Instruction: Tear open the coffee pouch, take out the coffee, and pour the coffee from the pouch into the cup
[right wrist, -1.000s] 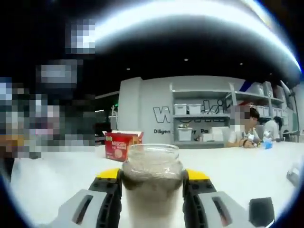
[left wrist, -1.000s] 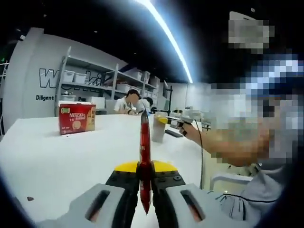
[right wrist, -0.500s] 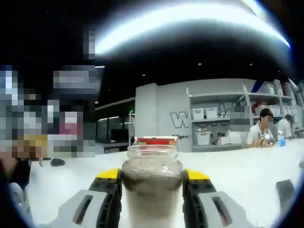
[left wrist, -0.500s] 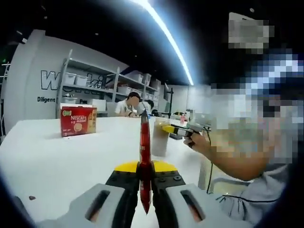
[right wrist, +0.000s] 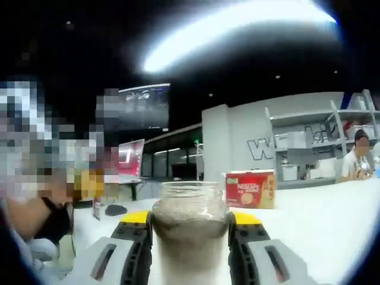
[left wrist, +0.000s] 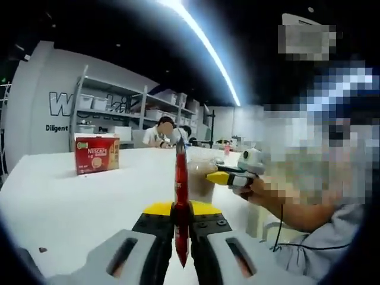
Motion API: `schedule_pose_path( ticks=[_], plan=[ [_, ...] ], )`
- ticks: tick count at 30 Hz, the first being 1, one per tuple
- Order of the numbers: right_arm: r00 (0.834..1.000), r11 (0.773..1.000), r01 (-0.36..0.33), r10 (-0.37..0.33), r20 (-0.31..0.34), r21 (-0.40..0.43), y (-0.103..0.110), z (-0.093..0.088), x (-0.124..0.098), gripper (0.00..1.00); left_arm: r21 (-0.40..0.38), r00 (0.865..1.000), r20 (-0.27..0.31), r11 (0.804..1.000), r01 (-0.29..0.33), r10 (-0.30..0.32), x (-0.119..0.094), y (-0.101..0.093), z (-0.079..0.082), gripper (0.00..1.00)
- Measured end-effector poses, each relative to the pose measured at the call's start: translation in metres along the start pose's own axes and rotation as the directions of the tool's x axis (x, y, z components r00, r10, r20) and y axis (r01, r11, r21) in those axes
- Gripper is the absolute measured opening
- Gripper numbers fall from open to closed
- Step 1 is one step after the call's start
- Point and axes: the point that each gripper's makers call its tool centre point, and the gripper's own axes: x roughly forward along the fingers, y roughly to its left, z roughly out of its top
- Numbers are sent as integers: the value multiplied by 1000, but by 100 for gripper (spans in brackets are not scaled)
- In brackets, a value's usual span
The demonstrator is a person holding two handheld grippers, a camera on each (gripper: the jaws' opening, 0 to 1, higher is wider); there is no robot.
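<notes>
Two grippers are each loaded, so the step in hand reads as bringing pouch and cup together for the pour.

Left gripper view: the left gripper [left wrist: 181, 228] has its fingers clamped on the coffee pouch [left wrist: 180, 196], a narrow red stick sachet seen edge-on. It stands upright between the fingers, top end tapering to a point above the white tabletop [left wrist: 77, 202]. Whether the top is already torn cannot be told; the tip is too small and edge-on. Just behind the pouch, the right gripper [left wrist: 228, 176] comes in from the right in the person's hand [left wrist: 261, 189], carrying the cup [left wrist: 199, 178], a clear container with a brownish fill. A red Nescafé box [left wrist: 96, 153] sits on the tabletop at the left, well apart from both.

Right gripper view: the right gripper [right wrist: 190, 237] has its fingers closed on the sides of the cup [right wrist: 190, 228], which looks like a clear glass jar with a rimmed open mouth. It is upright, and its contents look greyish-brown and grainy or frothy. The red box [right wrist: 249, 189] stands on the tabletop [right wrist: 320, 219] beyond it.

Judgement: the next move calls for bringing the pouch's top end over the jar mouth, then tipping it. If unopened, the tear comes first, which would need the right gripper freed. The mouth is narrow, so spillage is a risk.
</notes>
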Motion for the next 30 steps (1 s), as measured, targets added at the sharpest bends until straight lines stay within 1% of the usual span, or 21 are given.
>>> schedule_pose_path(
  ticks=[3, 8, 12, 13, 14, 16, 18, 23, 26, 30],
  plan=[
    [998, 998, -59, 59, -4, 11, 24, -1, 4, 50, 0, 1000, 14, 1000, -11, 11, -6, 2, 4, 11],
    [991, 991, -131, 132, -11, 23, 58, -2, 15, 50, 4, 1000, 22, 1000, -19, 19, -9, 3, 6, 11],
    [983, 983, -183, 183, -12, 29, 77, -3, 19, 50, 3, 999, 25, 1000, -23, 23, -10, 6, 7, 11],
    [982, 982, -188, 189, -11, 30, 78, -3, 20, 50, 3, 999, 25, 1000, -23, 22, -10, 6, 7, 11],
    [975, 975, -221, 221, -7, 32, 86, -3, 20, 50, 4, 999, 23, 1000, -23, 23, -10, 6, 6, 11],
    [961, 960, -276, 276, 2, 40, 94, -3, 21, 50, 5, 999, 23, 1000, -22, 22, -10, 6, 6, 11],
    [949, 948, -316, 317, 5, 44, 98, -4, 24, 50, 2, 999, 26, 1000, -19, 19, -11, 6, 7, 11],
    [933, 933, -358, 359, -3, 47, 103, -5, 30, 50, 2, 999, 30, 1000, -21, 21, -14, 8, 9, 11],
    [933, 932, -360, 361, -4, 46, 104, -5, 31, 50, 2, 999, 31, 1000, -23, 23, -14, 8, 9, 11],
    [947, 947, -320, 320, 7, 37, 102, -7, 39, 51, 0, 999, 36, 1000, -29, 29, -17, 9, 10, 11]
  ],
)
